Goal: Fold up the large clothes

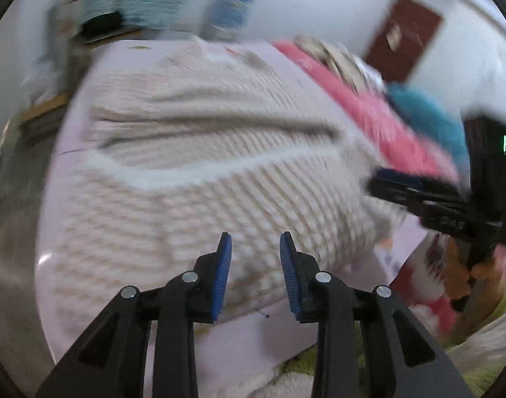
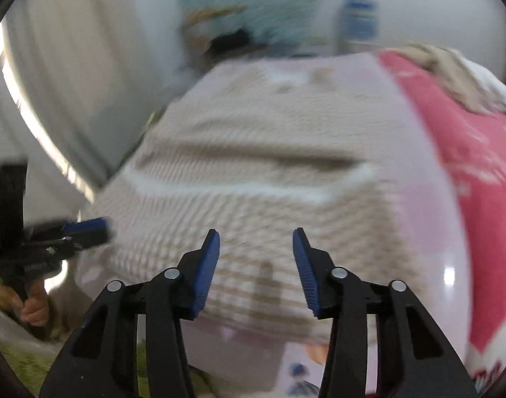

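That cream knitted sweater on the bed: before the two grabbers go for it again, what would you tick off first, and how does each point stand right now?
1. Left gripper empty, jaws apart: ok.
2. Right gripper empty, jaws apart: ok.
3. Cream sweater already folded over itself, with a fold edge running across it: ok.
4. Sweater lying wholly on the pale pink sheet, near edge within reach: ok.
5. Pink garment clear of the sweater: cannot tell, the picture is blurred where they meet.
6. Folds neat and square: cannot tell, both views are smeared by motion.
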Demonstrator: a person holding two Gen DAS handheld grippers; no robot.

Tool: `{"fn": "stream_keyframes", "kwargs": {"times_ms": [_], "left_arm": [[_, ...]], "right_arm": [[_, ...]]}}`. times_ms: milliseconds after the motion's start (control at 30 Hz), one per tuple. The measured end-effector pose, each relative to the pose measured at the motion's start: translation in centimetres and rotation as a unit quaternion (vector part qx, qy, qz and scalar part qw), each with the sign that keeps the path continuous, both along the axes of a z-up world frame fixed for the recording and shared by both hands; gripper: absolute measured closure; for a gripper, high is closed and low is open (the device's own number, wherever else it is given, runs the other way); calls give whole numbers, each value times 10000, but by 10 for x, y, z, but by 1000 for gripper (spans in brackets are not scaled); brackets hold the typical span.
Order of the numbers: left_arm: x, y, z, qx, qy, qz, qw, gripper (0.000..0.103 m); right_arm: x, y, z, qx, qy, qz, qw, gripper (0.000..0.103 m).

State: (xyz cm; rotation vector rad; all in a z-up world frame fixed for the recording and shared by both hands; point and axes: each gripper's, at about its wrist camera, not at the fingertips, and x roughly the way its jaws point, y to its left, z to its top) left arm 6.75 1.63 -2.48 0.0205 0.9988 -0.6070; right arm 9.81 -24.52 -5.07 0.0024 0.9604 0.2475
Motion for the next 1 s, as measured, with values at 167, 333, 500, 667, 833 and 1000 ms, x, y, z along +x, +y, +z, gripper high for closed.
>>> {"fn": "stream_keyframes", "kwargs": {"times_ms": [167, 333, 500, 667, 833, 1000], "left_arm": [[7, -1, -27, 79, 139, -93, 9998, 71], [13, 23, -5, 43, -157, 158, 9997, 70], [40, 55, 16, 314, -639, 994, 9925, 61], [76, 73, 6, 1052, -626, 1722, 9774, 60], [91, 82, -6, 1083, -383, 1781, 9773, 79], [86, 82, -4, 1033, -524, 1838, 9761, 94]], "right_arm": [[7, 6, -32, -161, 365, 129, 9991, 65], [8, -15, -8, 206, 345, -104, 9991, 54], [20, -47, 15, -443, -303, -775, 9955, 45], [48, -86, 6, -772, -342, -1406, 9865, 45], [67, -93, -14, -928, -87, -1431, 9853, 57], [61, -88, -12, -1017, -152, -1444, 9842, 97]]}}
